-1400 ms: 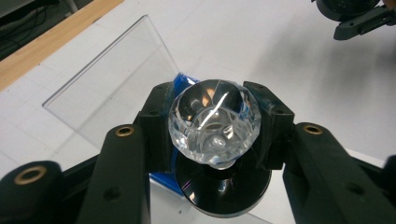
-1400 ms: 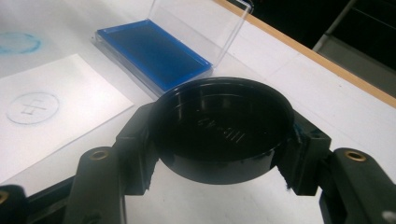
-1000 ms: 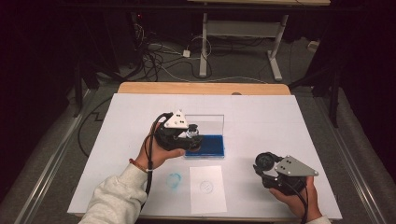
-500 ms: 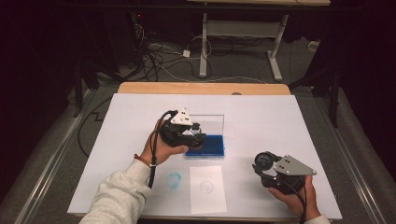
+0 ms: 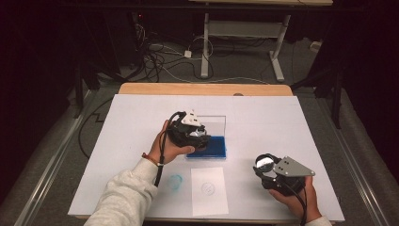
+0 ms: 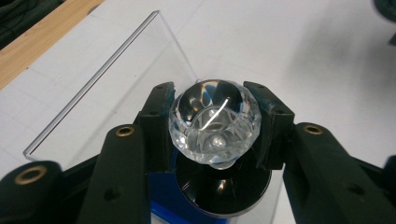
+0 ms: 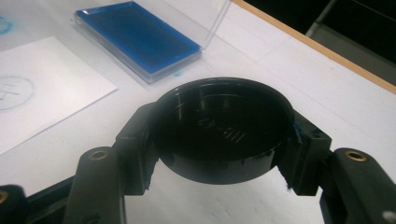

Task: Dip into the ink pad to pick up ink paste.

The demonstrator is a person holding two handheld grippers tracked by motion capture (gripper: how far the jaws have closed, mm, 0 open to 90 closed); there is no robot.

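My left gripper is shut on a stamp that has a clear faceted knob and a round black base. It holds the stamp base-down over the blue ink pad. In the high view the left gripper sits at the left end of the ink pad. My right gripper is shut on a round black cap, its hollow side towards the camera. It hovers at the front right of the table.
The ink pad's clear lid stands open behind it. A white sheet with a faint round stamp mark lies in front of the pad. A blue smudge marks the white table cover beside it.
My left gripper has moved a little to the right and lower with the stamp, onto the ink pad's left end. The right gripper has stayed in place.
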